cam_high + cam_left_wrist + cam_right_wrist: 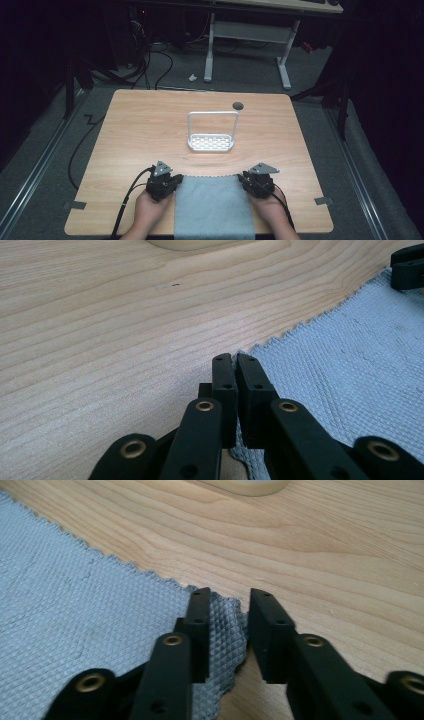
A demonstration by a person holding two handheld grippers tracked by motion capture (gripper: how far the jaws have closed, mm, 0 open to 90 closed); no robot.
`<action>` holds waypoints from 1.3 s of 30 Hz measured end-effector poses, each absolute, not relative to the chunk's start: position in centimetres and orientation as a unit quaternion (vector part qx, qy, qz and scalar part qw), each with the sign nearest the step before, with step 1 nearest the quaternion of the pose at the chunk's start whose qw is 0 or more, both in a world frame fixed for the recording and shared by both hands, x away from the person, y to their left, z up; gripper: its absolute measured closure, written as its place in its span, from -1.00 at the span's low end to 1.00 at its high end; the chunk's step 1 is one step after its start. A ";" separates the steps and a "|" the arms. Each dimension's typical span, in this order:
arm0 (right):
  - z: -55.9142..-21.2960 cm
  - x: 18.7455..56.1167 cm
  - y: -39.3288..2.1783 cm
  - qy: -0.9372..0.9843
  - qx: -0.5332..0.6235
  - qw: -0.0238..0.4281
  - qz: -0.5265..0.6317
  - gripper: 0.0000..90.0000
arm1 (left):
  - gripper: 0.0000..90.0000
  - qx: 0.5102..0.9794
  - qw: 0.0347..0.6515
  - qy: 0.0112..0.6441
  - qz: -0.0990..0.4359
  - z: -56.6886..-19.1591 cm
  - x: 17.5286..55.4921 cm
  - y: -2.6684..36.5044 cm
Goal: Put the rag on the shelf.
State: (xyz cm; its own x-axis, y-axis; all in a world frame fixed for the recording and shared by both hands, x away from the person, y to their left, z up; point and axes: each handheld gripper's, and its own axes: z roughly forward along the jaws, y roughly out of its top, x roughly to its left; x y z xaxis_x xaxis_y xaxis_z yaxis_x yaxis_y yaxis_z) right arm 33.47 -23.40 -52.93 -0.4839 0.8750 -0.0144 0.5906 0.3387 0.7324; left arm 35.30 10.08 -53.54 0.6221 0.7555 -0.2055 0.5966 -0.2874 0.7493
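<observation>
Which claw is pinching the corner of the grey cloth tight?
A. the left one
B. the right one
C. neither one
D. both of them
A: in the left gripper view the left gripper has its jaws pressed together on the corner of the cloth, while the right gripper has its jaws apart, the bunched corner lying loose between them.

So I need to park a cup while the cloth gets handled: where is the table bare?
Bare wood lies left and right of the white rack, and between the rack and the grey cloth. The near edge is crowded: the left gripper and the right gripper sit at the cloth's far corners.
</observation>
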 end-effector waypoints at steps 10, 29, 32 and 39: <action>-52.8 33.0 -23.2 0.792 0.454 0.208 0.353 0.99 | 0.95 0.790 0.435 0.420 0.102 -53.4 35.0 10.3; -50.5 31.0 -23.6 0.745 0.441 0.263 0.426 0.99 | 0.95 0.751 0.501 0.410 0.129 -51.8 33.6 10.9; -49.6 31.0 -23.5 0.742 0.434 0.273 0.432 0.99 | 0.95 0.742 0.514 0.407 0.137 -51.2 33.6 11.0; -47.1 30.9 -23.8 0.730 0.416 0.292 0.458 0.99 | 0.96 0.730 0.535 0.398 0.150 -48.8 33.8 11.4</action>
